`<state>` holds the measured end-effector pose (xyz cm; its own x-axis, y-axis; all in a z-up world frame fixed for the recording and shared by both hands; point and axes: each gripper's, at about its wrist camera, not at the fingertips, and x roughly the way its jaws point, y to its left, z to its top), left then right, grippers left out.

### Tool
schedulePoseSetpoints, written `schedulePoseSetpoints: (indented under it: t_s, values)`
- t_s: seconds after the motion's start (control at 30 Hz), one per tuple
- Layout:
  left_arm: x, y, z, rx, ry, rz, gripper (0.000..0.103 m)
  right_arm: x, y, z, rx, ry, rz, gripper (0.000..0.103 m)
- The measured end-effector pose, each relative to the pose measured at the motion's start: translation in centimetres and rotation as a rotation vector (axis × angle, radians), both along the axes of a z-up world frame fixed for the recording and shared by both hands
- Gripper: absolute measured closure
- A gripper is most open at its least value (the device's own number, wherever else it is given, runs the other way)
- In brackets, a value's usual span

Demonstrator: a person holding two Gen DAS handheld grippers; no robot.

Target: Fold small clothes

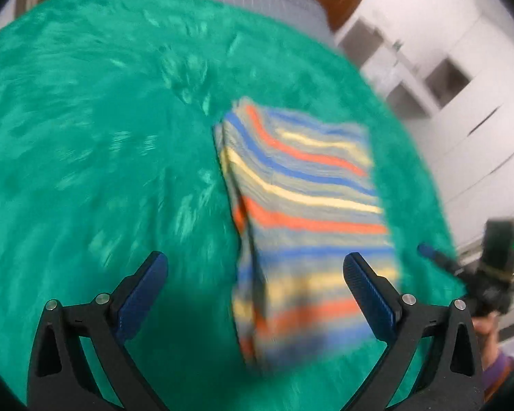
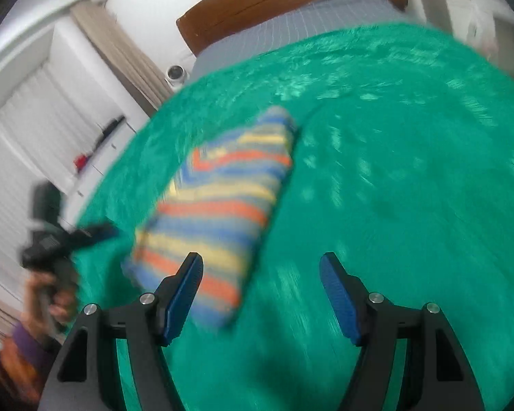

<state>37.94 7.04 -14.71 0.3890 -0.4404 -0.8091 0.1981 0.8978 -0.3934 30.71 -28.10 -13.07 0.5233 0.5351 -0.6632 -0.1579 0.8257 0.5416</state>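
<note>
Garment, one, seemingly folded, on one green blanket.

folded garment lies on blanket

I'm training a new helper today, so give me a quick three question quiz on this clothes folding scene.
1. True or false: the striped garment lies folded on the green blanket.
2. Is either gripper holding the garment?
3. Which stands wider open: A, left gripper, or B, right gripper?

Key: 1 true. 2 No, both sets of fingers are apart and empty. 3 A.
</note>
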Motion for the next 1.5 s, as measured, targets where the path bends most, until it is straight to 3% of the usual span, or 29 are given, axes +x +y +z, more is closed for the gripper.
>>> schedulePoseSetpoints:
  t_s: [0.13, 0.17, 0.2, 0.23, 0.27, 0.3, 0.4, 0.43, 0.53, 0.6, 0.7, 0.77, 0.83, 0.87, 0.9, 0.93, 0.97, 1.03, 1.1, 1.17, 1.23, 1.3, 1.5]
  values:
    - [2.9, -1.7, -2.4, 0.057, 0.029, -0.005, 0.002, 6.3, 1.4, -4.3, 0.165, 0.136, 0.016, 0.035]
    - [2.9, -2.0, -2.2, 0.039, 0.020, -0.017, 0.003, 7.3, 2.1, -5.3, 0.199, 0.161, 0.021, 0.042]
    - [2.8, -2.5, -2.1, 0.004, 0.020, -0.041, 0.011, 7.8, 2.7, -5.7, 0.219, 0.165, 0.028, 0.047]
    - [2.7, -3.1, -2.2, -0.016, 0.028, -0.065, 0.024, 8.4, 3.8, -6.0, 0.222, 0.171, 0.044, 0.063]
    - [2.7, -3.9, -2.4, -0.003, 0.042, -0.091, 0.065, 8.7, 5.3, -5.9, 0.170, 0.171, 0.061, 0.074]
    - [2.7, -4.6, -2.7, 0.021, 0.049, -0.103, 0.080, 8.7, 6.1, -5.6, 0.118, 0.158, 0.064, 0.076]
    - [2.3, -4.6, -2.0, 0.015, 0.021, -0.057, 0.087, 7.1, 9.7, -2.6, -0.167, 0.012, 0.096, 0.080]
    - [1.9, -4.3, -1.3, 0.001, 0.000, -0.043, 0.087, 6.6, 10.2, -1.8, -0.204, -0.025, 0.105, 0.081]
    - [0.1, -3.9, 2.3, 0.011, -0.106, -0.038, 0.087, 4.8, 11.6, 2.2, -0.242, -0.162, 0.132, 0.081]
    - [-0.8, -3.5, 5.5, 0.026, -0.185, -0.040, 0.087, 3.9, 12.0, 5.3, -0.215, -0.251, 0.145, 0.081]
    - [-1.3, -2.5, 9.5, 0.021, -0.261, -0.035, 0.087, 3.8, 11.8, 8.5, -0.141, -0.302, 0.144, 0.081]
    - [-1.5, -1.5, 10.3, 0.010, -0.248, -0.039, 0.085, 4.1, 11.3, 8.9, -0.077, -0.274, 0.134, 0.080]
    - [-1.5, -0.9, 8.4, 0.000, -0.160, -0.041, 0.074, 4.5, 10.3, 7.5, -0.025, -0.192, 0.135, 0.079]
    - [-2.0, -0.6, 6.2, 0.019, -0.097, -0.031, 0.061, 4.5, 10.0, 5.7, -0.016, -0.120, 0.129, 0.076]
    - [-2.5, -0.1, 4.6, 0.044, -0.066, -0.028, 0.056, 4.3, 9.7, 4.1, -0.035, -0.059, 0.123, 0.074]
    - [-3.5, -0.1, 2.8, 0.090, -0.036, -0.025, 0.056, 4.0, 9.3, 2.2, -0.084, 0.005, 0.119, 0.062]
    - [-4.8, 0.1, 1.6, 0.142, -0.027, -0.017, 0.053, 3.0, 8.5, 0.1, -0.164, 0.064, 0.104, 0.041]
    - [-8.5, 1.1, 0.9, 0.195, -0.075, 0.025, 0.038, 0.6, 6.5, -2.0, -0.238, 0.097, 0.062, 0.028]
    - [-11.5, 1.6, 1.9, 0.243, -0.153, 0.077, 0.015, -2.8, 4.2, -1.7, -0.236, 0.064, 0.015, 0.020]
    - [-14.5, 1.7, 3.5, 0.333, -0.250, 0.142, 0.000, -5.4, 3.4, -0.2, -0.295, 0.007, -0.023, 0.009]
    - [-16.1, 1.0, 5.0, 0.436, -0.321, 0.207, 0.000, -7.6, 3.5, 2.2, -0.347, -0.071, -0.037, 0.002]
    - [-16.3, -0.1, 6.3, 0.521, -0.348, 0.249, 0.000, -10.0, 3.9, 4.2, -0.410, -0.150, -0.037, 0.001]
    - [-19.9, -0.8, 10.0, 0.582, -0.422, 0.337, 0.000, -15.5, 6.1, 9.4, -0.513, -0.284, -0.018, 0.001]
